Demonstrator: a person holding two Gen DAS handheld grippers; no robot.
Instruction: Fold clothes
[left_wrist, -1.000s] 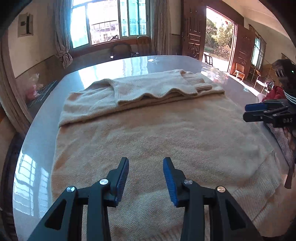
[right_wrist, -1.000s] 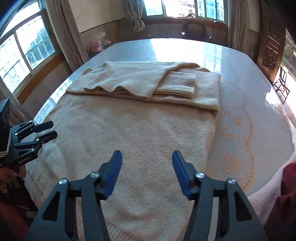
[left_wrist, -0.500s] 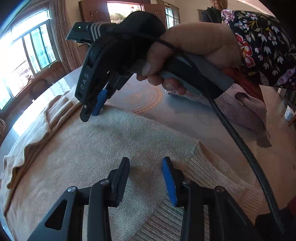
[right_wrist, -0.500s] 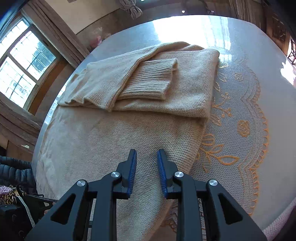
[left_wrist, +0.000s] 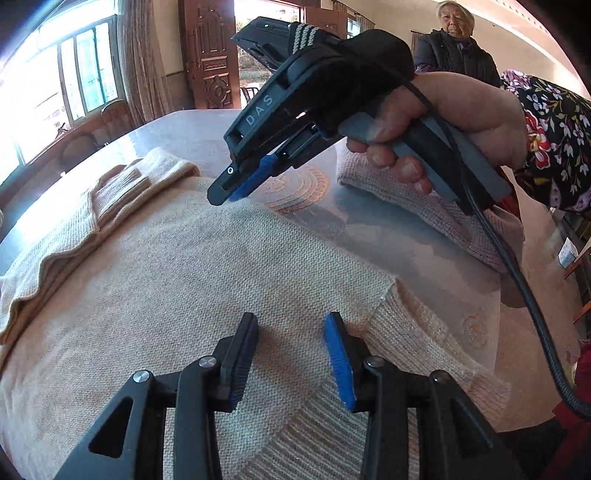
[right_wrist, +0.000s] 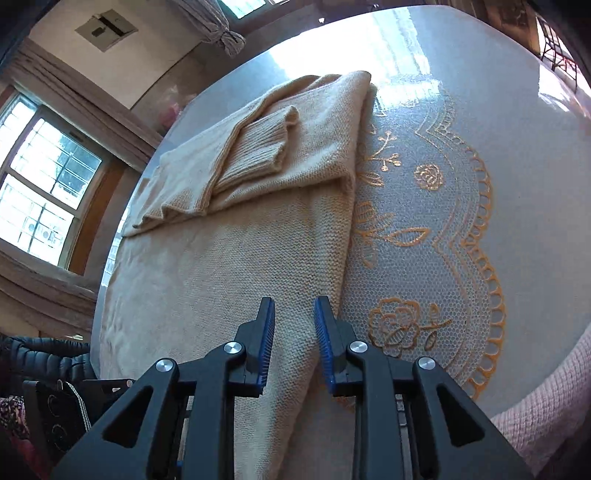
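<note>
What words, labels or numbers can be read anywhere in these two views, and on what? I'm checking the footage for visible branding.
"DAS": white letters along the black side of the right gripper, seen in the left wrist view.
Pale box high on the wall, right wrist view: dark marks only, too small to read.
White paper or card at the right edge of the left wrist view: blurred, unreadable.
Nothing readable on the beige sweater or the table's lace cloth.

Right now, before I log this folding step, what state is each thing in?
Beige sweater: far end folded over, sleeve cuff on top, near half spread flat.
Left gripper: open, over the ribbed hem, nothing between.
Right gripper: narrow gap, pads apart, the sweater's side edge between.
Pink knit garment: lying loose beside the sweater.
Wooden door: open.
Curtain: tied back.
</note>
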